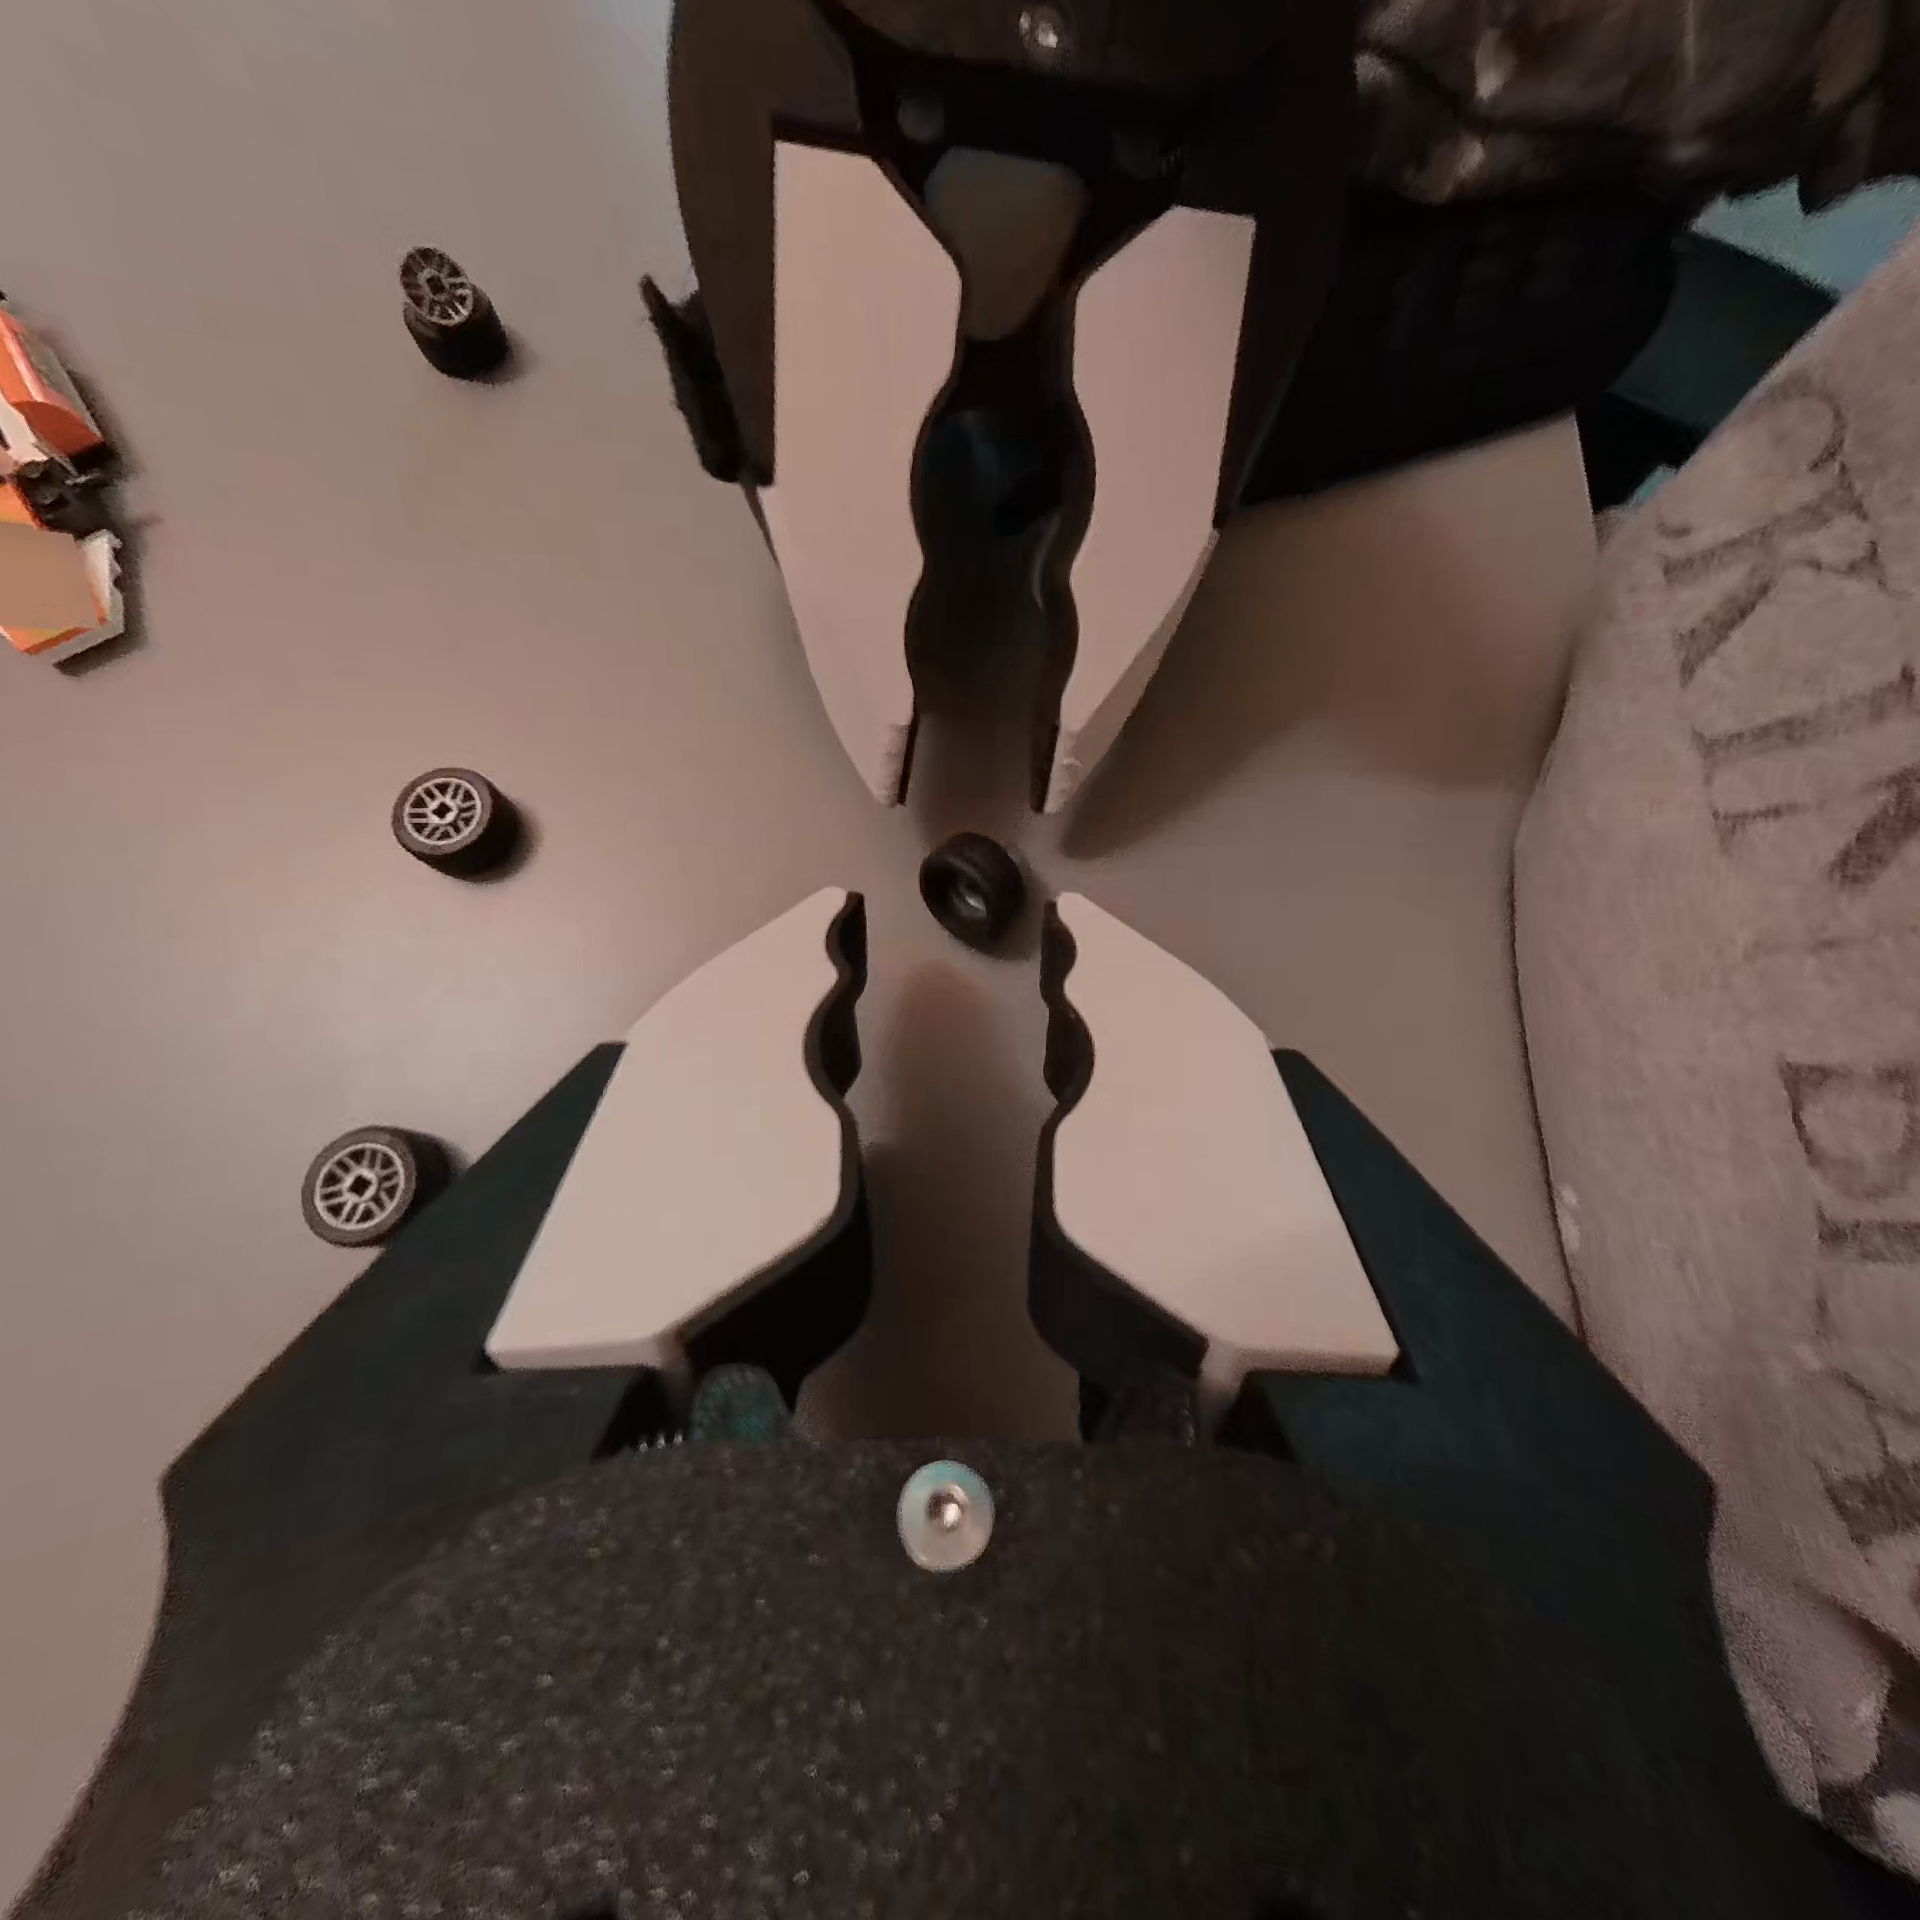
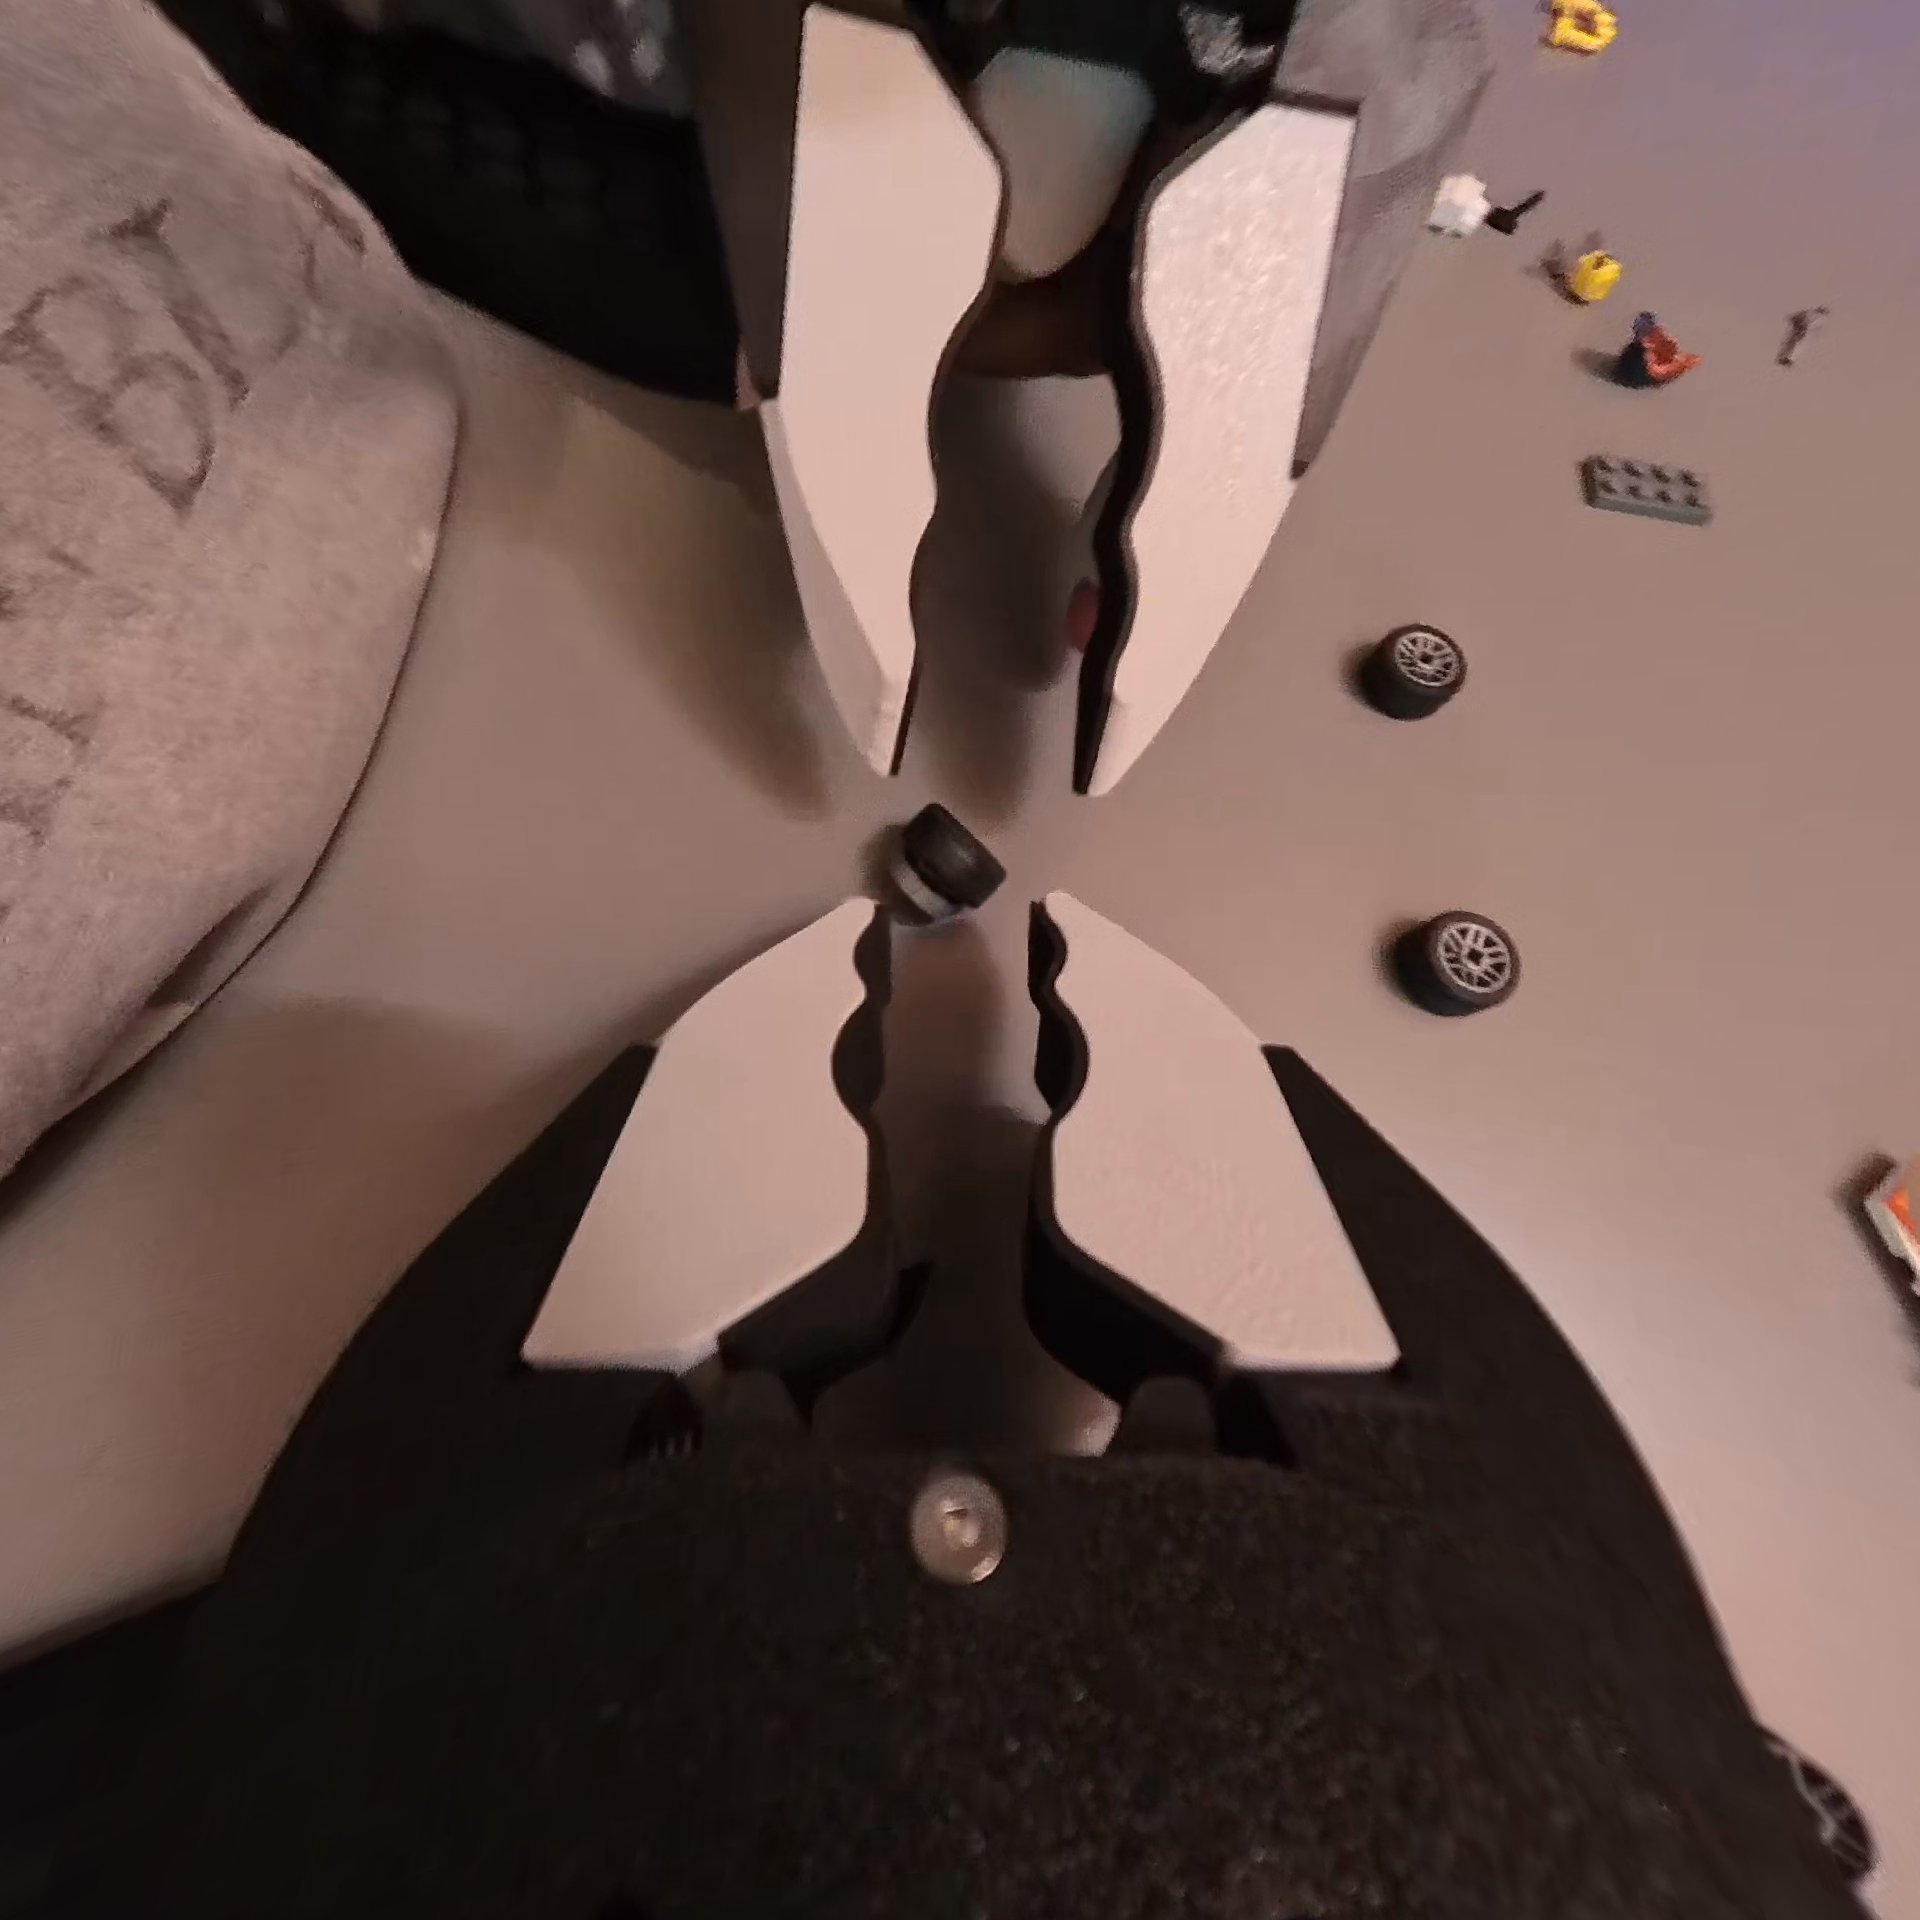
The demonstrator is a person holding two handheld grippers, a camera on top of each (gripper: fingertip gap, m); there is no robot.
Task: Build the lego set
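Left gripper (image 1: 951,914): white-faced black fingers are held a modest gap apart, nothing gripped. Just past the tips, on the pale desk (image 1: 312,987), a small black rubber tyre (image 1: 972,888) is seen lying free. In the right wrist view a grey hub appears to sit partly out of it, though blur prevents certainty.

Right gripper (image 2: 961,914): fingers likewise parted by a similar gap and empty, facing the left gripper tip to tip with the tyre (image 2: 951,862) between the two pairs.

Step judged in hand: wheel assembly, the hub being seated in the tyre. The next move seems to call for one gripper to close on the tyre's tread while the other presses the hub square; a skewed push could send the small piece rolling.

Further off, three finished black wheels with grey spoked hubs (image 1: 449,826) are ranged in a row on the desk. Beyond them an orange-and-white partly built model (image 1: 52,499) is noted at the edge. In the right wrist view a dark grey studded plate (image 2: 1647,490) and small yellow loose pieces (image 2: 1595,275) are scattered farther away.

No containers are seen; all parts lie loose on the desk. A grey lettered cloth (image 1: 1745,935) lies alongside.
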